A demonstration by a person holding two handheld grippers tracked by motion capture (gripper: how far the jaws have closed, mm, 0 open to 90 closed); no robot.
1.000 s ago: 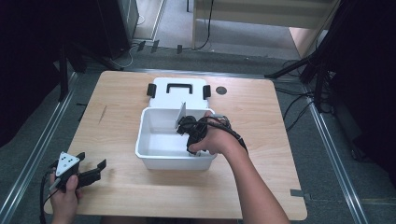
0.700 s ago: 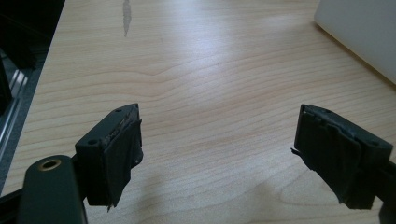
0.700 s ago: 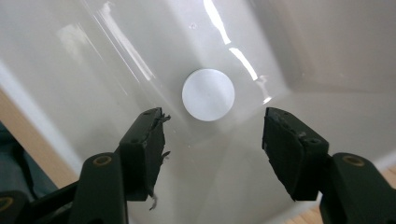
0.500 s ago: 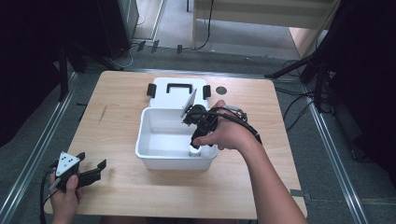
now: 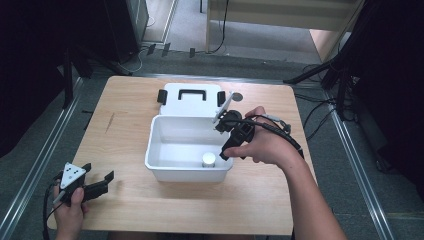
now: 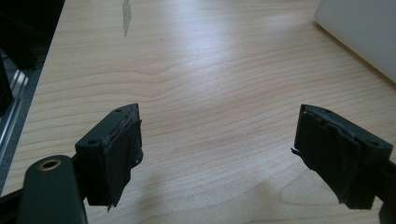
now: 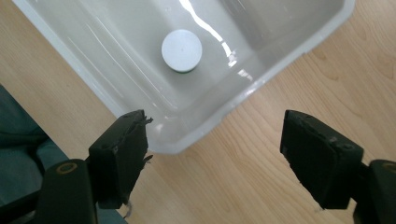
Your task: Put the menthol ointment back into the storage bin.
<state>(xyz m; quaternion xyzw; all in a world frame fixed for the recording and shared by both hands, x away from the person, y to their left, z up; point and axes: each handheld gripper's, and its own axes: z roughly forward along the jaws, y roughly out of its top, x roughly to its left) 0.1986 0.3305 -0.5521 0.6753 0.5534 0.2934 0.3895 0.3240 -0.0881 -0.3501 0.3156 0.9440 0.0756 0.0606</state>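
Note:
A white open bin (image 5: 165,131) stands at the middle of the wooden table. A small white cylinder (image 5: 208,160) stands upright on its floor near the front right corner; in the right gripper view it shows as a round white top (image 7: 181,50). My right gripper (image 5: 231,145) hovers over the bin's right wall, a little above the rim, pointing down. Its jaws (image 7: 215,154) are open and hold nothing, with the bin's corner (image 7: 196,135) under them. My left gripper (image 5: 100,185) rests at the table's front left, open and holding nothing (image 6: 217,149), apart from the bin.
The bin's white lid (image 5: 190,97), with a black handle and clips, lies flat behind the bin. A small dark disc (image 5: 238,96) lies beside the lid's right end. A bin wall (image 6: 359,32) shows at the top right of the left gripper view, beyond bare wood.
My right gripper has risen out of the bin and drawn back to the right. The white cylinder, earlier hidden under the hand, now stands alone on the bin floor. The left gripper stayed still.

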